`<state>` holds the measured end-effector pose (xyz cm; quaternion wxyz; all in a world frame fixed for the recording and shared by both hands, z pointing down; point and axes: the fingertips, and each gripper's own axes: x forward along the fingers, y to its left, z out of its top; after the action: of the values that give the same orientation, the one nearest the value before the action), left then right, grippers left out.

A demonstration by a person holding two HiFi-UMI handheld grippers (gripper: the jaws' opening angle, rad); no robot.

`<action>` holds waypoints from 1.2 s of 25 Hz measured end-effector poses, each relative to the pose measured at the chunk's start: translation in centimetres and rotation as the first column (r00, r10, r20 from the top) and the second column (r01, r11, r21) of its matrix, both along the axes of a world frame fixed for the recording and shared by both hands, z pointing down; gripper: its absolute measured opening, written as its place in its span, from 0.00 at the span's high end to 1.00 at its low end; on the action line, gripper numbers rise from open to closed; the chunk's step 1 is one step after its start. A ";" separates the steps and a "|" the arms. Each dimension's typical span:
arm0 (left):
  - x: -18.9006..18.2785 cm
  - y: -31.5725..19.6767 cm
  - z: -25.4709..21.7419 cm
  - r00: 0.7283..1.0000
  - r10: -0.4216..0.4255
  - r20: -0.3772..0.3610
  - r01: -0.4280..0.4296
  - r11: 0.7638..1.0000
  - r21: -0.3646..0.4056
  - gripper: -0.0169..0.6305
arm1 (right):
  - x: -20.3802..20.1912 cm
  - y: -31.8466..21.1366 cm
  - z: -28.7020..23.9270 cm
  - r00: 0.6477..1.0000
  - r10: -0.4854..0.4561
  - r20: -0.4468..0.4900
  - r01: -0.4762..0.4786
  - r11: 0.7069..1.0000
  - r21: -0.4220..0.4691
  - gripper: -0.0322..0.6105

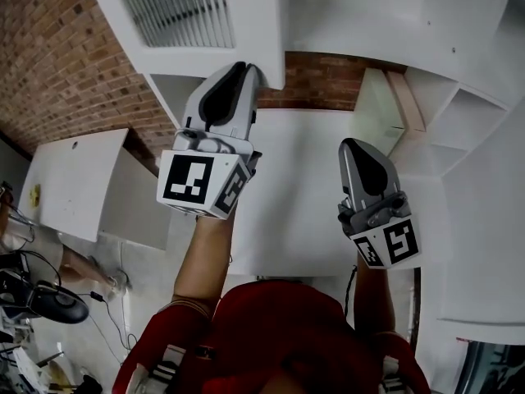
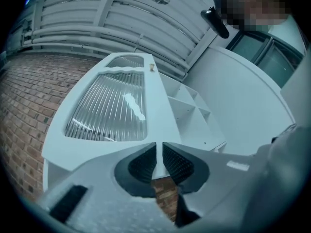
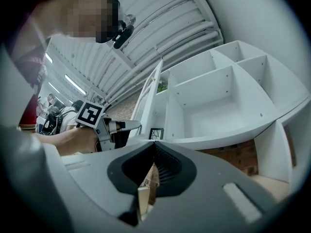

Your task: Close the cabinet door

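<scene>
Red top [image 1: 271, 327] worn, left gripper [image 1: 244, 72] and right gripper [image 1: 351, 144] moulded in grey, lined with black ribbed pads [image 2: 141, 164], each fitted with a black-and-white marker cube [image 1: 201, 183]

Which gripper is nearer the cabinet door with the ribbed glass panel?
Left. The left gripper is clamped on the edge of the cabinet door; the right gripper, jaws together and empty, is off to its right, not touching it.

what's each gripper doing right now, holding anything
Left gripper: closed on the edge of the cabinet door.
Right gripper: closed, holding nothing.
</scene>
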<state>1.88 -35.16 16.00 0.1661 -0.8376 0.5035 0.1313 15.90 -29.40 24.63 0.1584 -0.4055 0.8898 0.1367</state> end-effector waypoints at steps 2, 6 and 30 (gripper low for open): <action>0.2 -0.7 0.1 1.000 0.000 0.009 0.000 1.000 -0.005 0.92 | -0.2 -0.3 0.2 1.000 -0.001 -0.003 0.001 1.000 -0.002 0.93; 0.0 -2.0 0.0 1.000 -0.001 -0.007 0.001 1.000 -0.002 0.97 | -0.5 -0.9 0.5 1.000 -0.005 -0.009 0.005 1.000 -0.011 0.93; 0.7 -7.5 0.1 0.997 -0.069 0.024 0.069 0.997 -0.018 0.98 | 1.1 -2.7 1.7 1.000 0.025 -0.011 -0.026 0.999 -0.044 0.93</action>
<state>2.55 -42.64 16.06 0.1687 -0.8227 0.5314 0.1108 17.02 -32.08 26.29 0.1429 -0.4194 0.8882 0.1213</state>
